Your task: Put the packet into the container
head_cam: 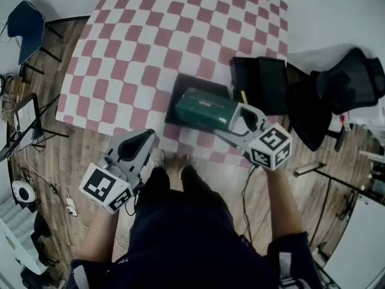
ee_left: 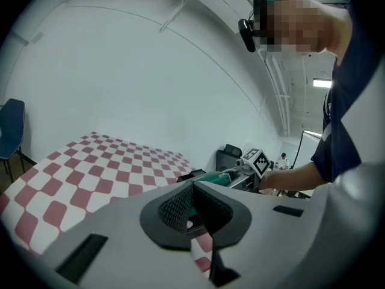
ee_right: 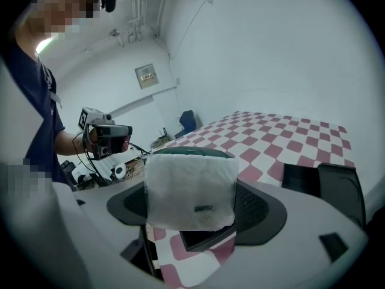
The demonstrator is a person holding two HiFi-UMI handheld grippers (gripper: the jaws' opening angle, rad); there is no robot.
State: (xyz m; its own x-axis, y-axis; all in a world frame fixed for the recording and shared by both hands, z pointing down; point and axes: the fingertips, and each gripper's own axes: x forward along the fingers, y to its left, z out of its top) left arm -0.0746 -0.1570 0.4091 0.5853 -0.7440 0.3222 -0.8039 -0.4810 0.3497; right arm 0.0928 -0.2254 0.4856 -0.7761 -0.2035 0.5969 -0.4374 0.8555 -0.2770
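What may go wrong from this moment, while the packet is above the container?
1. The right gripper holds the green packet by one end only, so the long free part may sag and catch the rim of the black container.
2. The container lies near the front edge of the table, and the left gripper is shut and away from it. A push may shift it.

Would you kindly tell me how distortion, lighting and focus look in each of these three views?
Head view: the wide lens bends the edges of the checkered table, and the light is soft and even. Left gripper view: the left gripper looms oversized and soft, and a ceiling lamp glares at the right. Right gripper view: the packet looks pale and slightly soft near the lens.
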